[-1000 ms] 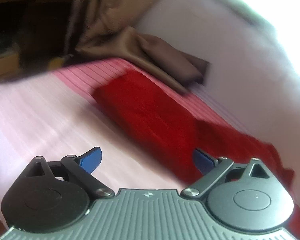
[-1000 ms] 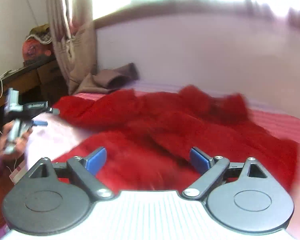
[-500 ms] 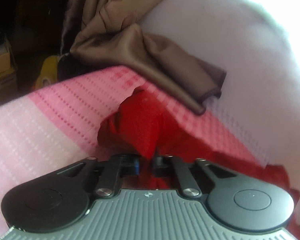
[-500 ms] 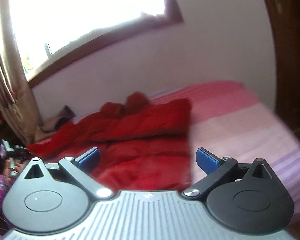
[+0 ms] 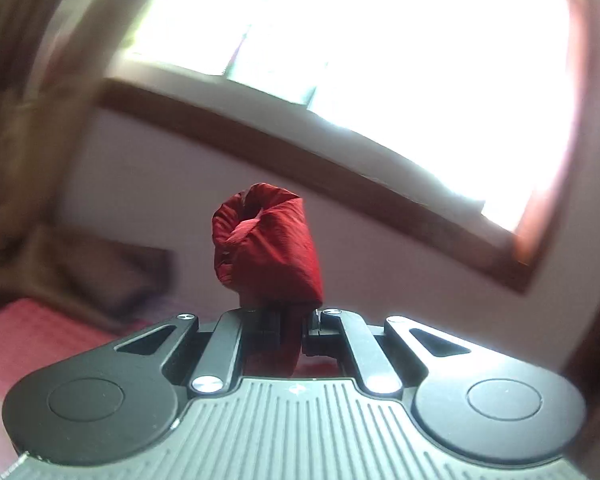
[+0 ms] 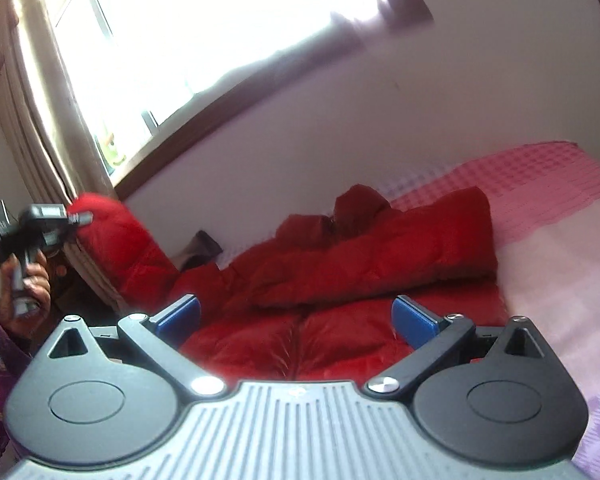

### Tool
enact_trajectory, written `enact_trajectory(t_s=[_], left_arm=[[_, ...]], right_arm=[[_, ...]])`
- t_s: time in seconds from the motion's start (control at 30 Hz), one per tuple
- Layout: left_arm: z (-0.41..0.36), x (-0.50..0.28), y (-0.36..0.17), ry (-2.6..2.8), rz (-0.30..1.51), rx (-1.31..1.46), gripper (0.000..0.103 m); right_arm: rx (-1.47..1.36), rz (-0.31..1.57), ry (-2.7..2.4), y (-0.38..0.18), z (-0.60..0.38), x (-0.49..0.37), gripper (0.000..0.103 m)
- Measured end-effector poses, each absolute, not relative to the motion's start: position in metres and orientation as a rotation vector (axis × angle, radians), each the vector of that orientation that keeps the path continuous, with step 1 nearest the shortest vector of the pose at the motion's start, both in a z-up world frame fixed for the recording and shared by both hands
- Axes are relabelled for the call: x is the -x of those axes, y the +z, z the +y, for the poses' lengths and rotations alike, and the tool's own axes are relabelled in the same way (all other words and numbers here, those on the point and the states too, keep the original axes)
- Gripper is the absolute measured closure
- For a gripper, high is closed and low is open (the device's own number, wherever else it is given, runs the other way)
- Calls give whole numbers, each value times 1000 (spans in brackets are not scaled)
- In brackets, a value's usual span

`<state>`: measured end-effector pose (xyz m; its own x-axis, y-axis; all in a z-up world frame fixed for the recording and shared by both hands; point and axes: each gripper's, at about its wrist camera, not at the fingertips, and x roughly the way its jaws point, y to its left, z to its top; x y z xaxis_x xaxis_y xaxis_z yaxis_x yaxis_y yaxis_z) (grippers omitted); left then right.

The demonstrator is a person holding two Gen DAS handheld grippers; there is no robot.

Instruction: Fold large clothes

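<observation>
Red jacket (image 5: 268, 240) cuff pinched in left hand-held gripper (image 5: 290, 326) (right hand-held gripper (image 6: 296, 316) gapes empty).

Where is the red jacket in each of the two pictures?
Left wrist view: only a bunched end of the red jacket shows at centre, pinched in the shut left gripper.
Right wrist view: the jacket sprawls across the pink bed; the left gripper lifts one end at far left.
Shared landmark: the bright window.
</observation>
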<state>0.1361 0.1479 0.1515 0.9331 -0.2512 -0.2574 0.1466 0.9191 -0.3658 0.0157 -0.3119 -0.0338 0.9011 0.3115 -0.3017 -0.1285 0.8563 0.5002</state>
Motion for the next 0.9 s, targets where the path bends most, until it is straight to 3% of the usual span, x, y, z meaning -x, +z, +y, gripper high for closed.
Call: enact_trajectory(t_s=[0.2, 0.43, 0.53, 0.6, 0.67, 0.7, 0.73, 0.77, 0.9], left_arm=[[18, -156, 138, -390, 369, 234, 94], [-92, -188, 52, -507, 550, 126, 94], [-121, -198, 14, -545, 597, 75, 89], [-132, -202, 0, -563, 599, 31, 74], [-139, -202, -12, -581, 602, 8, 45], [-142, -201, -15, -584, 594, 1, 36], [-145, -200, -17, -589, 583, -5, 15], [-145, -200, -17, -594, 573, -6, 2], [-121, -185, -6, -633, 540, 37, 0]], right_arm=[[-526, 346, 227, -41, -327, -22, 0], [-531, 320, 223, -49, -348, -21, 0], [-555, 332, 209, -56, -358, -22, 0], [-583, 341, 200, -62, -367, -25, 0], [-601, 349, 191, -66, -373, -25, 0], [-608, 352, 191, -68, -376, -25, 0], [-612, 354, 192, -68, -377, -27, 0], [-614, 354, 193, -68, -379, -28, 0], [-610, 333, 210, -64, -381, -36, 0]])
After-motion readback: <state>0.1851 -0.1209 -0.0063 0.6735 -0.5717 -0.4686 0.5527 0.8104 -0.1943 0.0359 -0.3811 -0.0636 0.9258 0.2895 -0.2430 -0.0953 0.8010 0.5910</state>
